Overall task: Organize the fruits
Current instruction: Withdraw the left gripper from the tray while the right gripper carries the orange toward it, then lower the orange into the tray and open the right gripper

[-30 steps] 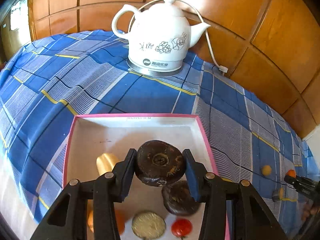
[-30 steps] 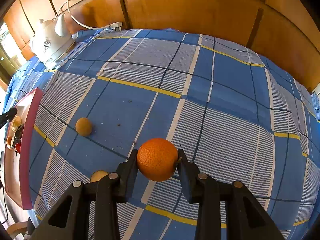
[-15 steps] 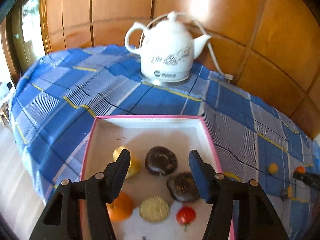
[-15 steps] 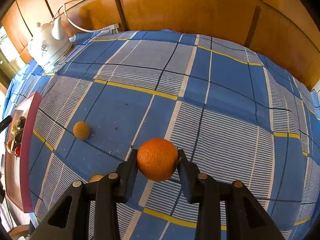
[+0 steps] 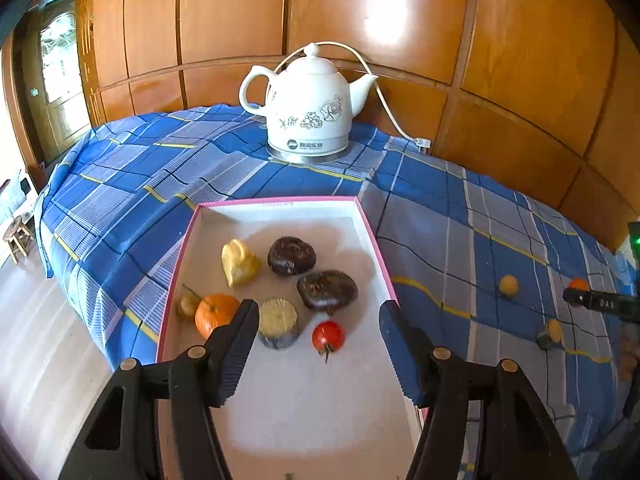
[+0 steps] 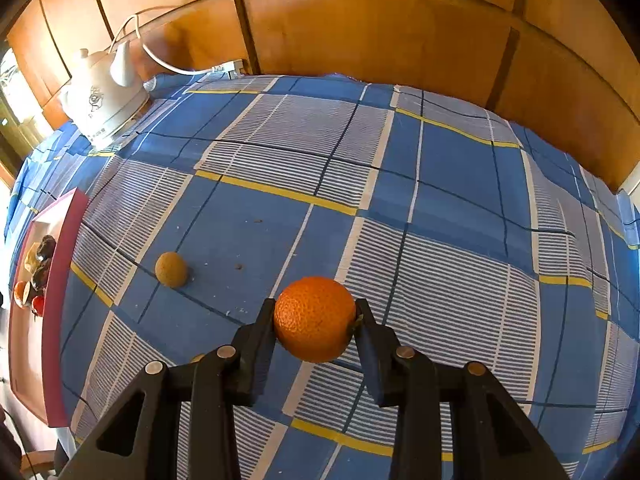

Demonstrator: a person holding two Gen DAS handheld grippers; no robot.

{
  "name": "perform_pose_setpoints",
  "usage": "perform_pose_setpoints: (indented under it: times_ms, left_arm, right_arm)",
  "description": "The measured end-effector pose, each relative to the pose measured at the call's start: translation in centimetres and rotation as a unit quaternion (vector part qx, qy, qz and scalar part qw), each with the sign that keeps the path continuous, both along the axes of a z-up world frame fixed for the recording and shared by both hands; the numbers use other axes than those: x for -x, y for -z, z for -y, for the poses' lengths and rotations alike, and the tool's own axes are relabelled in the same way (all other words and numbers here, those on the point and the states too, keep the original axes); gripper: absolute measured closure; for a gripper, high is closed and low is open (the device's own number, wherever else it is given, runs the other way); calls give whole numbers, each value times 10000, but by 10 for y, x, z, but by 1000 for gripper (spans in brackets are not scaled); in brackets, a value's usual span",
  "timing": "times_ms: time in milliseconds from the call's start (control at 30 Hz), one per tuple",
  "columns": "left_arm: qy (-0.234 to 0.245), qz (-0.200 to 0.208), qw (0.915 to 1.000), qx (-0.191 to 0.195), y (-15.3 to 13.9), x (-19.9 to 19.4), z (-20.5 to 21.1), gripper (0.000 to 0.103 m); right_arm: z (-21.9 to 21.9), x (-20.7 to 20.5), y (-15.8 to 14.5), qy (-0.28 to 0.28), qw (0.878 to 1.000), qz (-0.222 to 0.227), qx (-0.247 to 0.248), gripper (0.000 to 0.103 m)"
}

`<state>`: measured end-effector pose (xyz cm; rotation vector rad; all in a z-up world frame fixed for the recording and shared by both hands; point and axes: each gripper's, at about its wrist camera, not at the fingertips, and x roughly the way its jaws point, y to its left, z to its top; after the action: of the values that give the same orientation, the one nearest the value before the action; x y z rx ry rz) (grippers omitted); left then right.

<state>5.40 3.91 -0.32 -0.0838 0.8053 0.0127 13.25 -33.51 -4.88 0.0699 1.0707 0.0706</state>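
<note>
My left gripper (image 5: pixel 316 332) is open and empty, raised above the near part of a pink-rimmed white tray (image 5: pixel 280 202). The tray holds two dark brown fruits (image 5: pixel 291 255) (image 5: pixel 327 289), a yellow fruit (image 5: pixel 239 261), an orange (image 5: pixel 214 314), a pale cut piece (image 5: pixel 278 320) and a cherry tomato (image 5: pixel 328 336). My right gripper (image 6: pixel 315 320) is shut on an orange (image 6: pixel 315 318) above the blue checked cloth. A small tan fruit (image 6: pixel 171 269) lies on the cloth to its left. The tray shows at the left edge of the right wrist view (image 6: pixel 64 240).
A white electric kettle (image 5: pixel 306 108) with its cord stands behind the tray, against the wooden wall panels. Small fruits (image 5: pixel 509 285) (image 5: pixel 554 330) lie on the cloth right of the tray. The table edge drops off at the left, with floor below.
My left gripper let go of the dark brown fruit in the tray, opened and drew back and up. My right gripper kept hold of the orange and shifted slightly.
</note>
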Motion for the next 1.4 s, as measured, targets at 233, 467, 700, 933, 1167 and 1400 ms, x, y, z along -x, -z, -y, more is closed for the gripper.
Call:
perform_pose_setpoints:
  times_ms: [233, 467, 700, 933, 1167, 1400]
  left_arm:
    - [102, 3, 9999, -51, 3, 15, 7, 35]
    - [93, -39, 9999, -23, 5, 19, 5, 34]
    - [27, -116, 9999, 40, 9, 21, 1, 34]
    - [-132, -100, 9999, 43, 9, 22, -7, 34]
    - [-203, -117, 9997, 74, 11, 24, -16, 33]
    - [-299, -108, 9993, 176, 14, 27, -27, 33]
  right_arm:
    - [-4, 0, -1, -77, 10000, 11, 56, 65]
    - [-6, 0, 0, -138, 9999, -2, 39, 65]
    - [-11, 0, 5, -250, 9996, -95, 122, 65]
    - [-13, 1, 3, -325, 9994, -82, 43, 65]
    - [-46, 17, -19, -972, 9951, 182, -83, 65]
    - [-115, 40, -37, -1794, 9828, 329, -291, 65]
